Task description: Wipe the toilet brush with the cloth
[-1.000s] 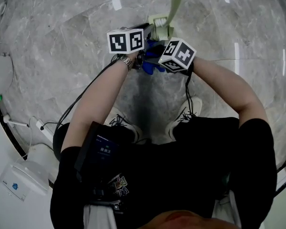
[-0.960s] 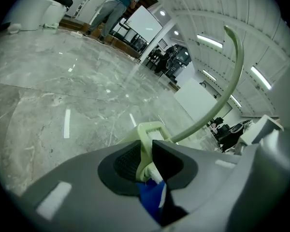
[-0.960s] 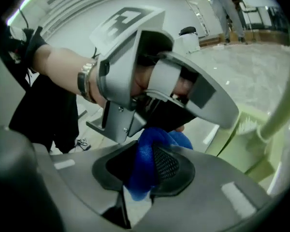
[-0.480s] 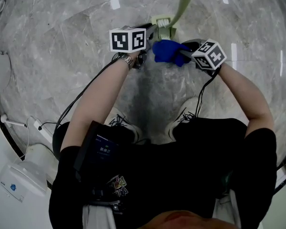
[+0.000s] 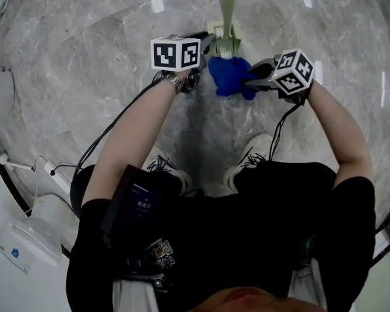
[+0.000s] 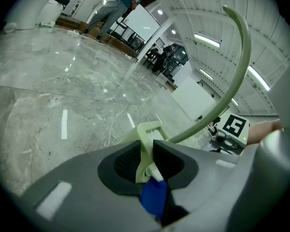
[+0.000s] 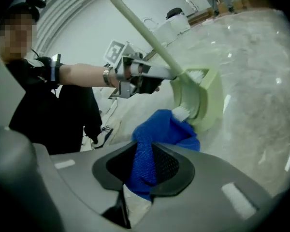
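- Right claw (image 7: 145,166) is nearly closed, pinching the cloth (image 7: 160,129). Left claw (image 6: 147,161) clamps the brush (image 6: 146,141) by its head, jaws just eased slightly wider.
- Right claw has swung out rightward; cloth now touches the bristles.
- Handle's top is cut off in the head view.

Right gripper (image 5: 253,82) and cloth (image 5: 229,75): moved rightward
Gripper drawn clear of left gripper (image 5: 207,42) cube; cloth now exposed under toilet brush (image 5: 225,34) head; handle swung from right-leaning to upright
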